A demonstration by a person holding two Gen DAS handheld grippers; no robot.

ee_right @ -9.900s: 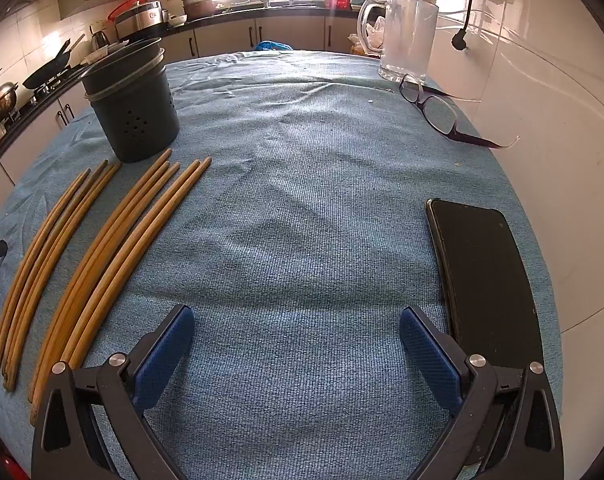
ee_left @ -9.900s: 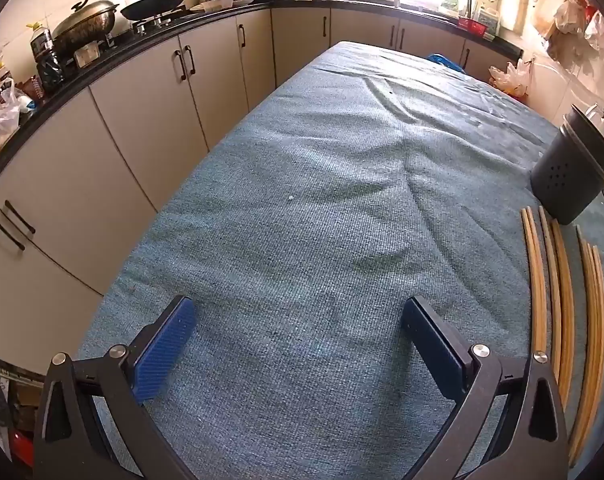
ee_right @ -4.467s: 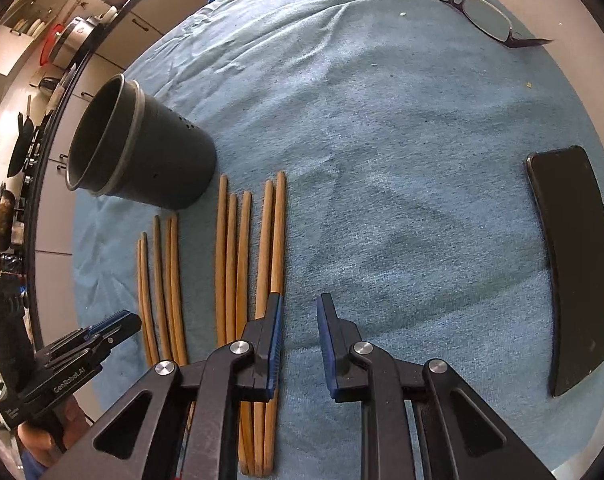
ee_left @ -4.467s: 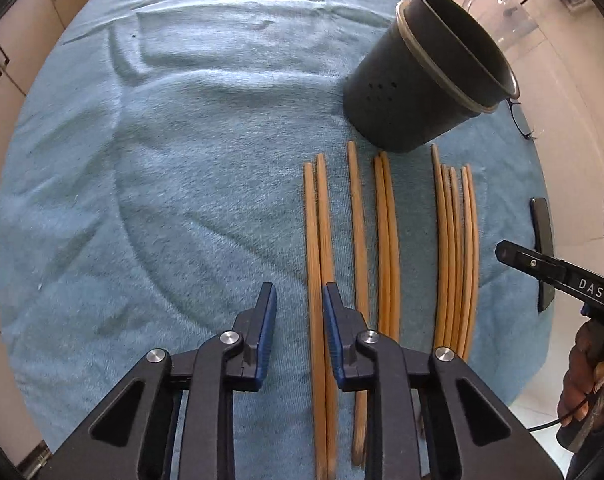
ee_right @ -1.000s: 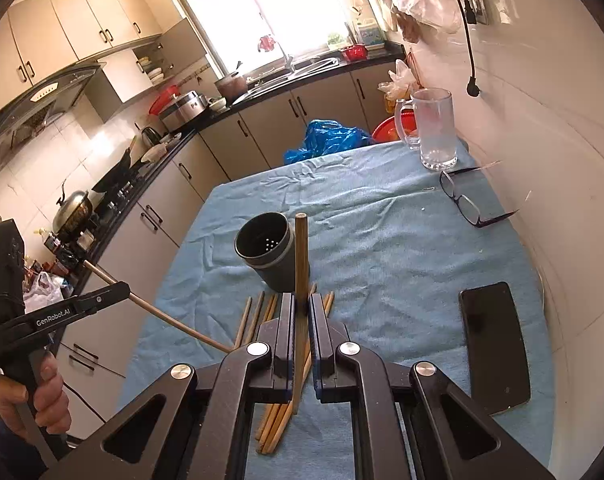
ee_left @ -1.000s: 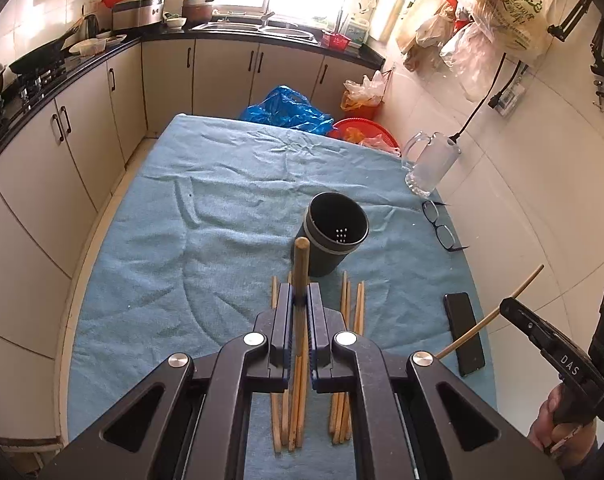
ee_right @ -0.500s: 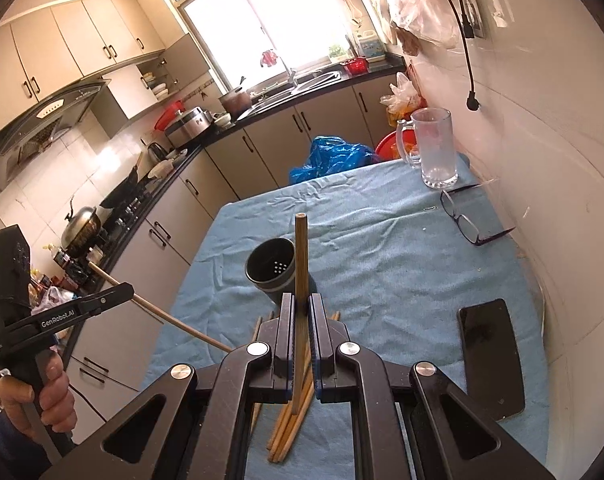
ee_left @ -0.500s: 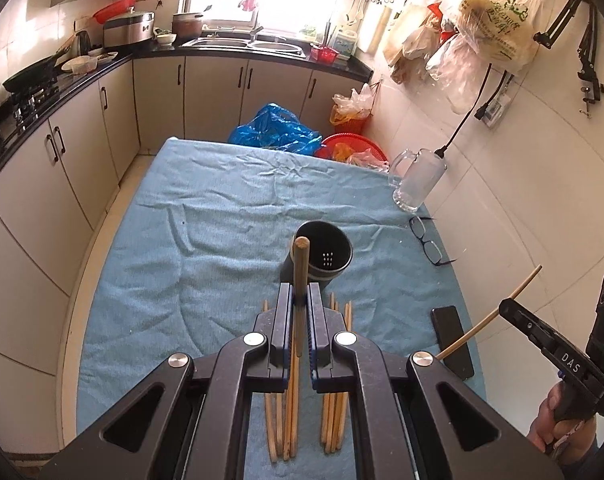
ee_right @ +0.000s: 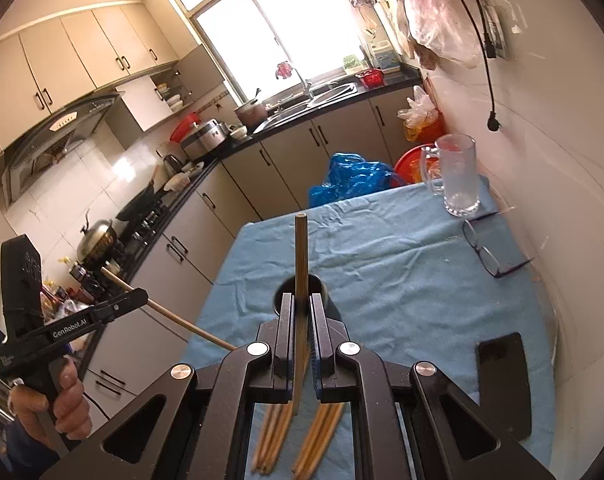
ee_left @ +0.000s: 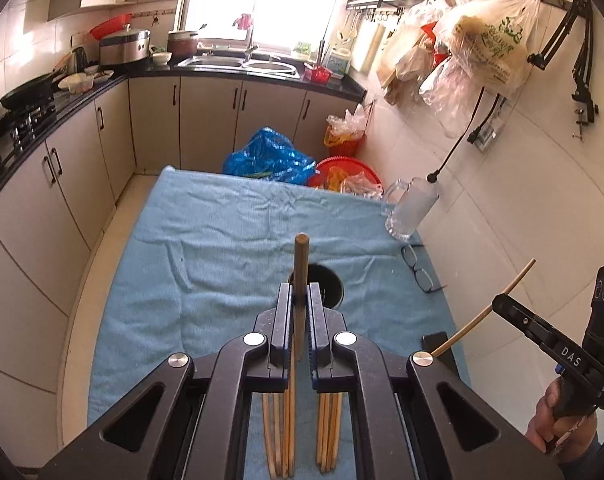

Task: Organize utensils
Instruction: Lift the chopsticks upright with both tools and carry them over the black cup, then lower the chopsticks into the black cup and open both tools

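Note:
Each gripper holds one wooden chopstick high above the blue-cloth table (ee_left: 205,240). My left gripper (ee_left: 300,292) is shut on a chopstick (ee_left: 301,260) that points up past its fingers. In the right wrist view my right gripper (ee_right: 301,300) is shut on another chopstick (ee_right: 300,252). The black perforated holder (ee_left: 329,285) stands on the cloth just beyond the left fingertips, partly hidden. Several more chopsticks (ee_left: 285,432) lie in two bunches below. At each view's edge the other gripper shows: the right gripper (ee_left: 498,304) and the left gripper (ee_right: 141,296), each with its stick.
A glass mug (ee_left: 410,212), a pair of glasses (ee_left: 420,274) and a black phone (ee_right: 502,384) lie along the table's right side by the tiled wall. Kitchen cabinets (ee_left: 73,168) run along the left. A blue bag (ee_left: 267,156) sits beyond the far end.
Both grippers have risen with their chopsticks still held. The table and holder look smaller and lower in both views, with more of the kitchen showing.

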